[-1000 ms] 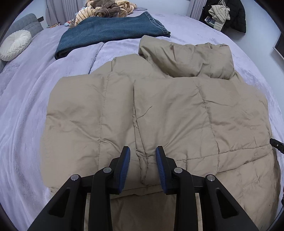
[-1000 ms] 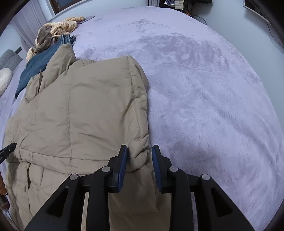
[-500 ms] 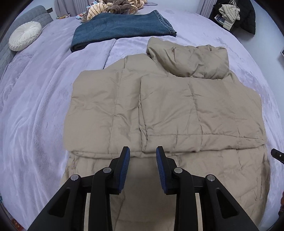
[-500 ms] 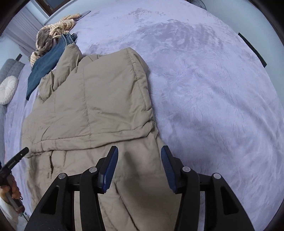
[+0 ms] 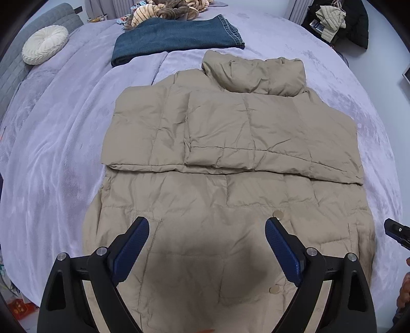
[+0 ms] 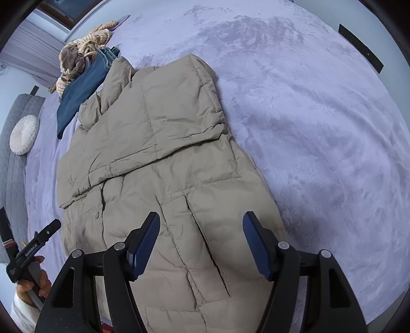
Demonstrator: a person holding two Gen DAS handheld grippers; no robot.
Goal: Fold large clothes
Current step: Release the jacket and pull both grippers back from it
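A beige puffer jacket (image 5: 230, 158) lies flat on the lilac bed, collar at the far end, both sleeves folded across its chest. It also shows in the right wrist view (image 6: 159, 153). My left gripper (image 5: 207, 246) is open and empty, held above the jacket's lower middle. My right gripper (image 6: 201, 243) is open and empty, above the jacket's lower right part near a pocket slit. The right gripper's tip (image 5: 396, 231) shows at the left view's right edge. The left gripper's tip (image 6: 38, 240) shows at the right view's left edge.
The lilac bed cover (image 5: 56, 143) spreads around the jacket. Folded blue jeans (image 5: 174, 38) and a heap of striped clothes (image 5: 164, 10) lie beyond the collar. A round white cushion (image 5: 44, 47) rests on a grey sofa at far left. Dark clothes (image 5: 338, 20) hang at far right.
Both grippers let go of the folded sleeve edges, opened wide and drew back toward the jacket's hem. The sleeves now lie flat across the chest.
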